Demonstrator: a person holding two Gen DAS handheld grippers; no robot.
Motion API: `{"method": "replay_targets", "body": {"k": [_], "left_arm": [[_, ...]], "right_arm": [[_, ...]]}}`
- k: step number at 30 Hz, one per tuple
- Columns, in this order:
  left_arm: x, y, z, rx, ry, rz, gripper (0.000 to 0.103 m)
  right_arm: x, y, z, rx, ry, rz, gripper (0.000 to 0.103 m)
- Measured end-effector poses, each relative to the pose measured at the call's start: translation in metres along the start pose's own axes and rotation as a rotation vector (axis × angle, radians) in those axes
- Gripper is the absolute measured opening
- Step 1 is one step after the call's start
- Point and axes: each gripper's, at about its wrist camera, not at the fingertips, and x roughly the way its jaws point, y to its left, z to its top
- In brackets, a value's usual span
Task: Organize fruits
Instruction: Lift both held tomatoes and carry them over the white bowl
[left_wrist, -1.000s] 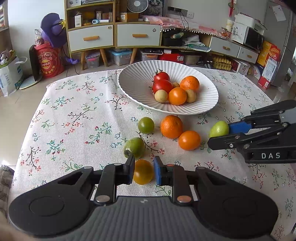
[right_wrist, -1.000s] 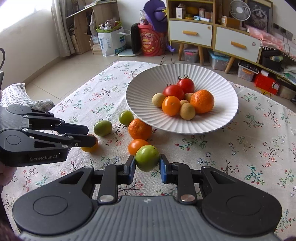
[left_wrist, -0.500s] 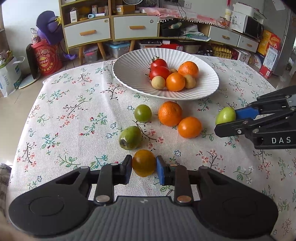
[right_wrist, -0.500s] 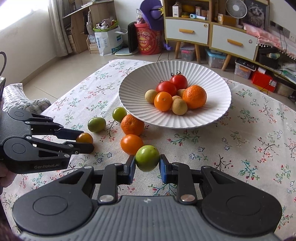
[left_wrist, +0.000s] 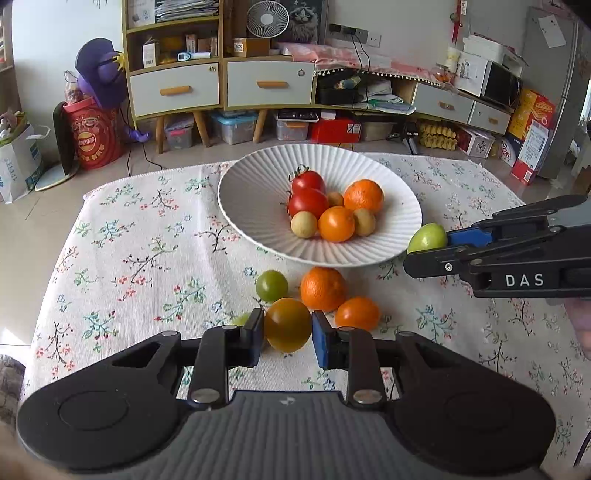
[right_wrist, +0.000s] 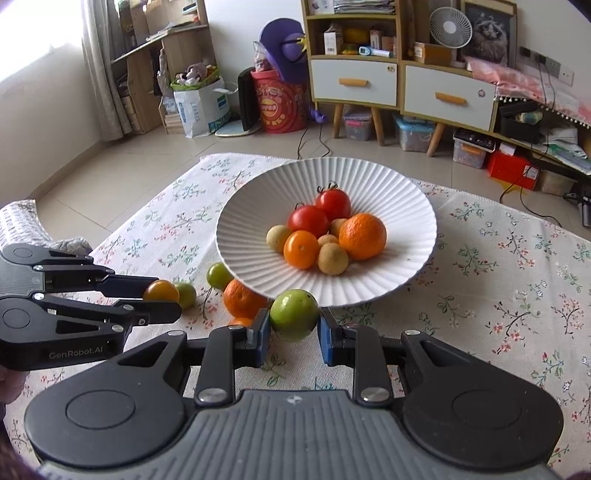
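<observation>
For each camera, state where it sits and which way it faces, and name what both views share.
Left wrist: rides on the left gripper, facing along its fingers at the amber tomato it grips and the white bowl; the right gripper enters from the right.
Right wrist: rides on the right gripper, facing its green tomato and the bowl; the left gripper enters from the left.
Shared: the bowl, both held tomatoes, the loose large orange.

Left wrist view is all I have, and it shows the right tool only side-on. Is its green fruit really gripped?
Observer: Yes. The right gripper has both jaws pressed against the sides of the green fruit.
Operator: Is anything hidden behind my left jaw?
Observer: A paler green fruit lies on the tablecloth, right beside the orange-yellow fruit you are holding.
</observation>
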Motion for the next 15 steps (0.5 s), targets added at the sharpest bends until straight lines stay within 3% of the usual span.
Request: {"method": "replay_targets", "body": {"k": [15], "left_arm": [[0.030,0.005,0.044,-0.148,-0.071,0.044,0.020]], "right_arm": [[0.017,-0.036,0.033,0.152,-0.082,-0.087,0.024]]}}
